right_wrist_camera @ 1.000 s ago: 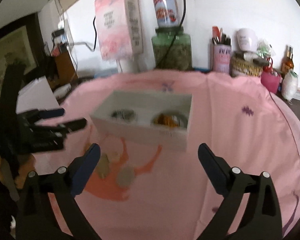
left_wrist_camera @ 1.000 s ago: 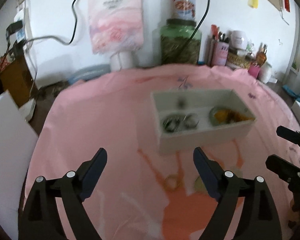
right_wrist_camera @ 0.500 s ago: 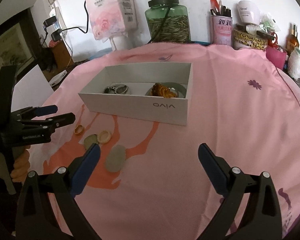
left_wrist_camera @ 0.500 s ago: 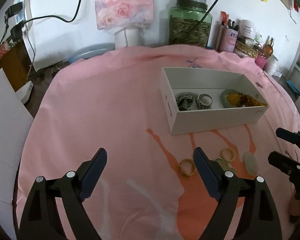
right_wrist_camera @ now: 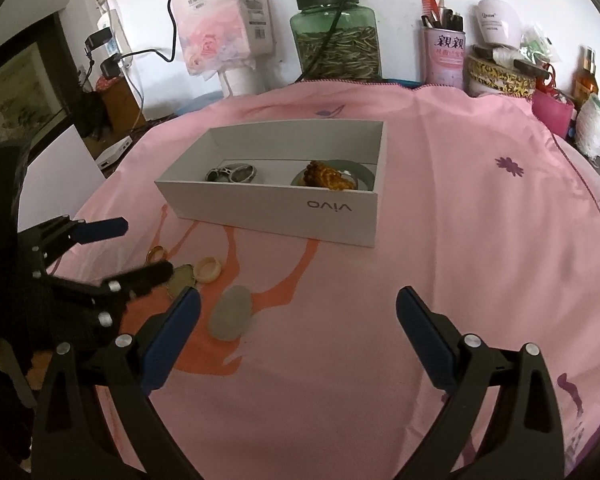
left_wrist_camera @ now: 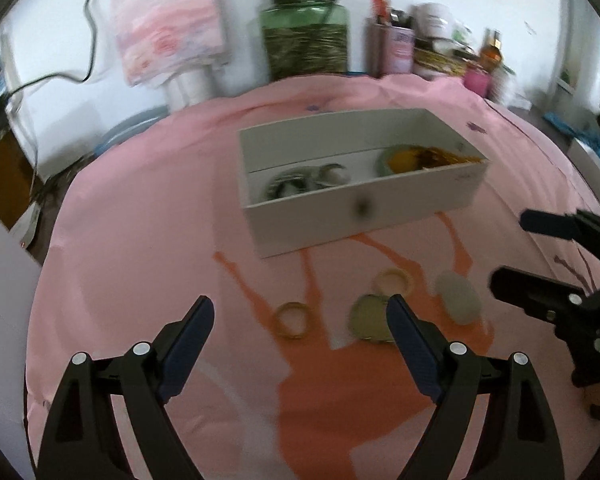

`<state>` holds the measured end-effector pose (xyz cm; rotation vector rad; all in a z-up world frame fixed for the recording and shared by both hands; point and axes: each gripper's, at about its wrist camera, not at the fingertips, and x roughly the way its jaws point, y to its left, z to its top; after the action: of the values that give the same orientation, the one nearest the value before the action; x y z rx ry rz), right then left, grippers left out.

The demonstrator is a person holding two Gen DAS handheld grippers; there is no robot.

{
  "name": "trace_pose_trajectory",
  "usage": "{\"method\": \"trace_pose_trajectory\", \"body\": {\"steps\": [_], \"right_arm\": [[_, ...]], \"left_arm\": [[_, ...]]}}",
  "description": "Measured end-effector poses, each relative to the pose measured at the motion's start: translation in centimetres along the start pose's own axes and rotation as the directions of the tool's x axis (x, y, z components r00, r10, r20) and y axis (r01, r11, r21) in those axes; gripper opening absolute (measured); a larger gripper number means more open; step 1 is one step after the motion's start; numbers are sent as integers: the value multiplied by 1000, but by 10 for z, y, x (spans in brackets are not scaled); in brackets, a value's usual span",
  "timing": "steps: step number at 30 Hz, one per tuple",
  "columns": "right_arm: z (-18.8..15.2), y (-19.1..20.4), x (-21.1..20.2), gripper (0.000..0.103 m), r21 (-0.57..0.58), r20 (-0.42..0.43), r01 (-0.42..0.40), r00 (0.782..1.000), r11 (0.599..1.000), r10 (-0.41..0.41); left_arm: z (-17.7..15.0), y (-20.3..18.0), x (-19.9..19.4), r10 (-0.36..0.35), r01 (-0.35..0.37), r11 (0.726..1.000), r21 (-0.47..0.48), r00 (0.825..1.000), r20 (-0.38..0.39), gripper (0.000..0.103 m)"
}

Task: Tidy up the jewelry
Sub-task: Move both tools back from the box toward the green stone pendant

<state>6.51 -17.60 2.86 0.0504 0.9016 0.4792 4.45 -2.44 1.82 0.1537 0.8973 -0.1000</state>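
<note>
While the white rectangular cardboard box rests on the pink cloth, the left gripper, jaws spread wide and empty, has been brought lower over the gold ring; the right gripper is likewise held agape, nothing gripped.

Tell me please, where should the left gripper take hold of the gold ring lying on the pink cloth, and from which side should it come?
Probably from above. The gold ring lies flat on the pink cloth, clear of the other pieces, so only its thin band is offered. The left gripper, open, could come down with one finger on each outer side of the band and close across it.
</note>
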Motion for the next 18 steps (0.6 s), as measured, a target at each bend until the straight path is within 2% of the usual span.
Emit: {"method": "trace_pose_trajectory", "body": {"steps": [7, 18], "right_arm": [[0, -3, 0, 93, 13, 4, 3, 1000, 1000, -3], [0, -3, 0, 93, 14, -1, -2, 1000, 1000, 2]], "left_arm": [[4, -22, 10, 25, -25, 997, 68, 1000, 0, 87], [-11, 0, 5, 88, -87, 995, 56, 996, -11, 91]]}}
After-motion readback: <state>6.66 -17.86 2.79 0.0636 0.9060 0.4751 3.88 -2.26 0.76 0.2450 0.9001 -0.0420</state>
